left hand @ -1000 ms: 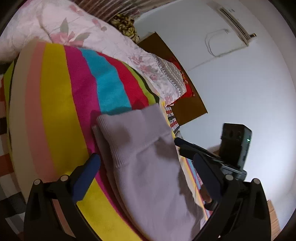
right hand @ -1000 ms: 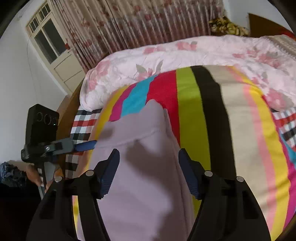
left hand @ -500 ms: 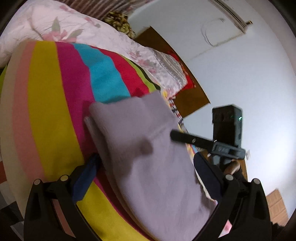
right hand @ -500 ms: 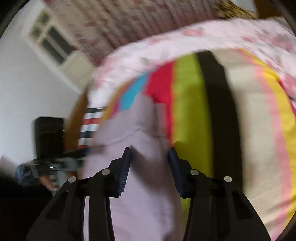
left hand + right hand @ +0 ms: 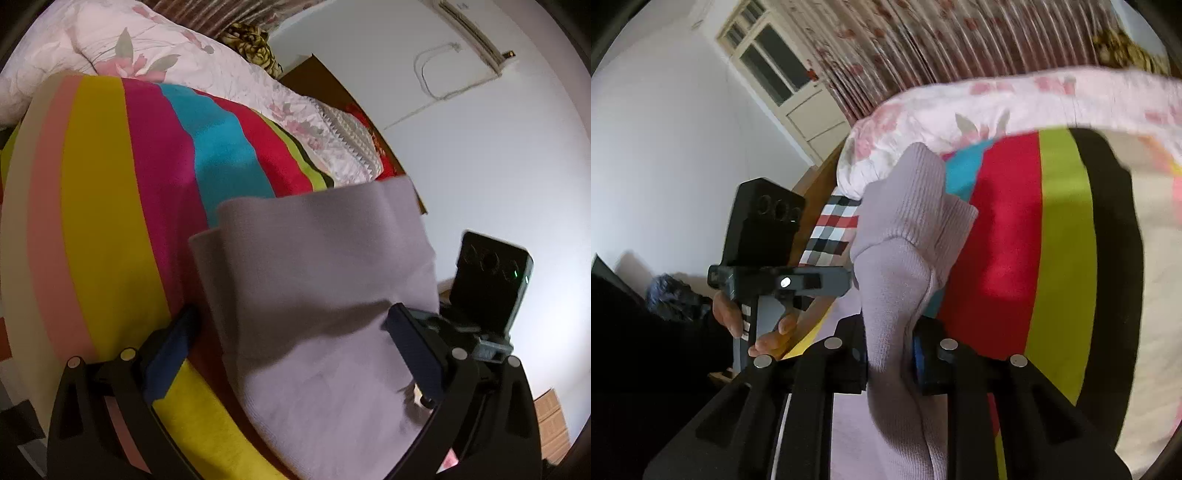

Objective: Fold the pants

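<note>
Right wrist view: I am seeing the right gripper (image 5: pixel 890 354) pinching a raised bunch of the lilac pants (image 5: pixel 905 258) | left gripper (image 5: pixel 291 343) is gaping wide, straddling the pants (image 5: pixel 314 295) on the striped blanket (image 5: pixel 110 206) | long axis is running ahead, away from both grippers | right is nearer.

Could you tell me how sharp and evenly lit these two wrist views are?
Left wrist view: sharp, with the pants casting a dark shadow on the striped blanket. Right wrist view: floral quilt motion-smeared, pants clamped in the right gripper crisp; both fisheye-curved.
</note>
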`<state>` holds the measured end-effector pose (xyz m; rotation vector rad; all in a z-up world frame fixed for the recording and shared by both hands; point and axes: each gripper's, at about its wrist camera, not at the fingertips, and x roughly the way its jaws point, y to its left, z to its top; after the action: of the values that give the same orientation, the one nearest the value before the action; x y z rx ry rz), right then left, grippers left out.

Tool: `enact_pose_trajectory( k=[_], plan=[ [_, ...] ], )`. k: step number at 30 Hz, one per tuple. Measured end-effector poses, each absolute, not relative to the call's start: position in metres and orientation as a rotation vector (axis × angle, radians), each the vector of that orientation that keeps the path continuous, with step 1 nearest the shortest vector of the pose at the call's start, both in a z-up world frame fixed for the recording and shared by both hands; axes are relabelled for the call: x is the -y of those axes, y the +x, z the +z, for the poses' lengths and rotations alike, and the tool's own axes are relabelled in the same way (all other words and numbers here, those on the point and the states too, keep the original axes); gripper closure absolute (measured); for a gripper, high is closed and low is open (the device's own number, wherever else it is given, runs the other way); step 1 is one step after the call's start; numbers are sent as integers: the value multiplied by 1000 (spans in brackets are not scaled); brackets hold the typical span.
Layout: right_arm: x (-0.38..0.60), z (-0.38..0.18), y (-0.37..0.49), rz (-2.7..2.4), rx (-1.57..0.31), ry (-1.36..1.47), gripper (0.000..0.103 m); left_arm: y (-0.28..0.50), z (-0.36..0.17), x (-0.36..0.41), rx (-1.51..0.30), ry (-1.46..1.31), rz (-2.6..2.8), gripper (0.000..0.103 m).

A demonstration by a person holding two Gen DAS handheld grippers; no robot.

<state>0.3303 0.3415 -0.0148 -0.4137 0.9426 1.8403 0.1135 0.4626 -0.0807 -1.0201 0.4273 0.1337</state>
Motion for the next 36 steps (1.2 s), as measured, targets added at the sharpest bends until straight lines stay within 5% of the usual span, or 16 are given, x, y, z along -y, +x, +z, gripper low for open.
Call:
enact_pose_trajectory(
  k=[8, 9, 10, 11, 18, 19, 21, 24, 28, 31, 36],
  plan=[
    [-333, -5, 332, 1833, -913, -358, 83, 118, -80, -467, -387, -1046, 48, 4],
    [-331, -7, 332, 1823, -914, -360, 83, 119, -79, -466, -376, -1047, 14, 33],
    [-334, -10, 334, 1788, -913, -370, 83, 121, -77, -465, -380, -1044, -4, 77],
    [-333, -12, 337, 1758, -911, -374, 83, 124, -74, -465, -409, -1006, 22, 88],
    [-354, -9, 333, 1556, -811, -480, 81, 135, -47, -478, -450, -848, 109, 88],
    [-362, -16, 330, 1496, -820, -530, 77, 138, -55, -481, -486, -869, 127, 88],
    [-367, -24, 329, 1397, -830, -571, 55, 142, -72, -483, -530, -905, 150, 85],
    [-352, -19, 330, 1287, -813, -541, 49, 135, -84, -487, -503, -934, 115, 76],
    [-315, -4, 297, 1272, -765, -552, 49, 138, -83, -490, -509, -927, 110, 73],
    [-278, -10, 251, 1255, -841, -616, 49, 140, -79, -487, -516, -877, 105, 85],
    [-229, -29, 213, 1125, -912, -611, 49, 141, -64, -482, -515, -798, 119, 88]
  ],
)
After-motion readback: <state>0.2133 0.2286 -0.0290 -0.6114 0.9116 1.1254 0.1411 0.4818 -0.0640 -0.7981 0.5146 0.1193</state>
